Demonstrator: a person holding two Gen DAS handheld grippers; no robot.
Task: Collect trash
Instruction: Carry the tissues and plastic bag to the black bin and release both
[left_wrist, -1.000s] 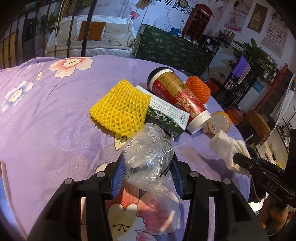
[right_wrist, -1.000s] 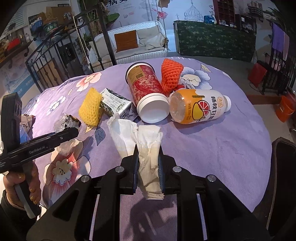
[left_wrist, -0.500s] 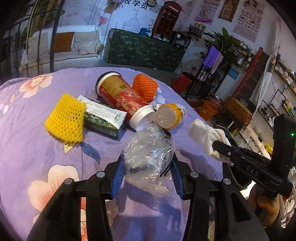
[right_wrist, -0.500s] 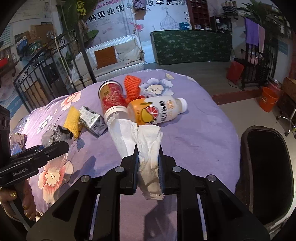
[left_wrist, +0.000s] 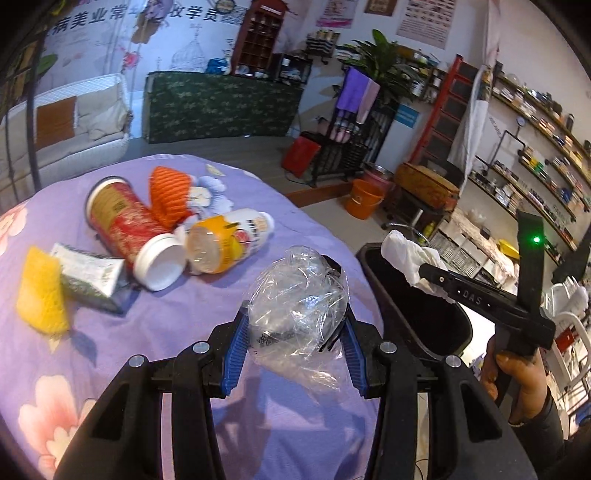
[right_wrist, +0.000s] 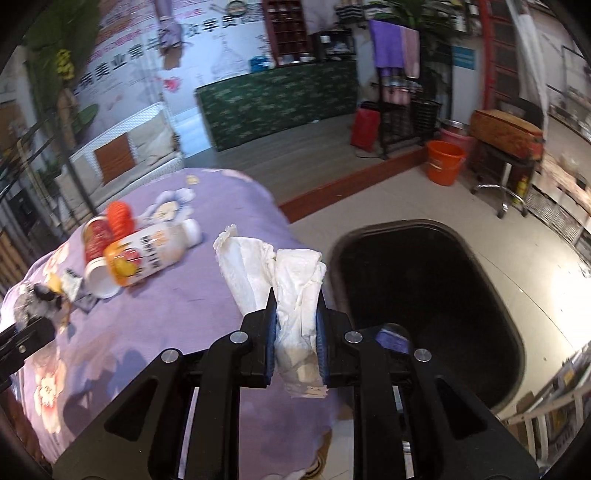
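1. Right wrist view: the black trash bin (right_wrist: 424, 295), at the frame's right edge half a second ago, now fills the centre right, its dark mouth open beside the counter (right_wrist: 184, 314) edge.
2. Left wrist view: the bin (left_wrist: 413, 295), unseen a second ago, now shows at centre right, with the right gripper (left_wrist: 424, 271) holding its load over the rim.
3. Both views have swung off the litter pile: the red canister (left_wrist: 122, 221), orange juice bottle (left_wrist: 221, 243), carton (left_wrist: 88, 277) and foam nets (left_wrist: 40, 291) lie at left on the purple cloth, uncollected.
4. Right gripper (right_wrist: 295, 317): jaws pinching a crumpled white tissue (right_wrist: 280, 269), likely close to release.
5. Left gripper (left_wrist: 293, 325): jaws clamped on a clear plastic bag (left_wrist: 299, 295), above the counter, short of the bin.
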